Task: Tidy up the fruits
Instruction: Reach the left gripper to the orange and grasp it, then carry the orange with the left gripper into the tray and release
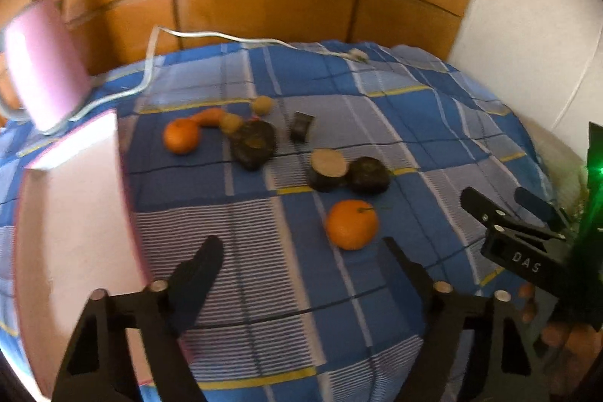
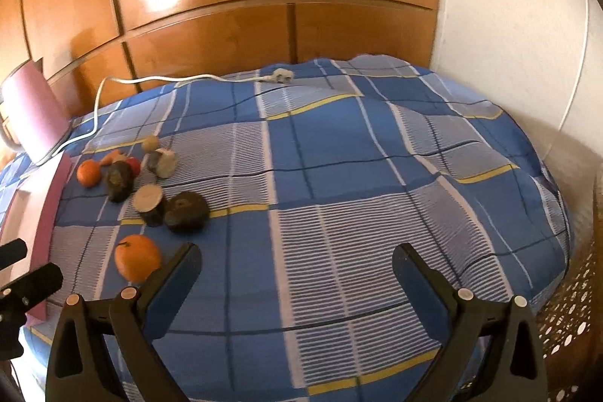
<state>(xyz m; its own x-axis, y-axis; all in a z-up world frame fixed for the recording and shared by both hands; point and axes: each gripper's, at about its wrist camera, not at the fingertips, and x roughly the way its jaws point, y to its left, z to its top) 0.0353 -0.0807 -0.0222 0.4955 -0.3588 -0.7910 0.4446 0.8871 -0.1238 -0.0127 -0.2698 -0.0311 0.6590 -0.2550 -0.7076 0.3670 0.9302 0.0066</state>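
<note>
Two grippers: both over a blue plaid bedspread (image 2: 339,145), nothing between either pair of jaws.
Far left: pink box (image 1: 71,213) lies on the bed edge, just left of the left gripper (image 1: 301,251); pink lamp-like thing (image 1: 45,63) behind it, blurred.
Cable: white cord (image 1: 196,34) runs from the pink thing across the far bed edge to a plug (image 2: 279,76).
Left gripper state: jaws apart, empty, bare cloth between the fingers.
Fruit cluster: middle-left of the bed, well ahead of the left gripper; far orange (image 1: 181,135), orange curved piece (image 1: 211,116), two small tan round things (image 1: 262,105), dark lumpy fruit (image 1: 253,142), small dark block (image 1: 301,126).
Nearer row: cut dark piece with pale face (image 1: 328,170) touching a second dark fruit (image 1: 368,175).
Near orange: (image 1: 351,224) closest to the left gripper, just ahead of its right finger; nothing blocks it.
Right gripper: (image 2: 297,262) jaws wide, empty; near orange beside its left finger, partly hidden.
Far right: perforated basket (image 2: 565,319) beside the bed; white wall (image 2: 508,25); wooden panels (image 2: 226,6) behind.
</note>
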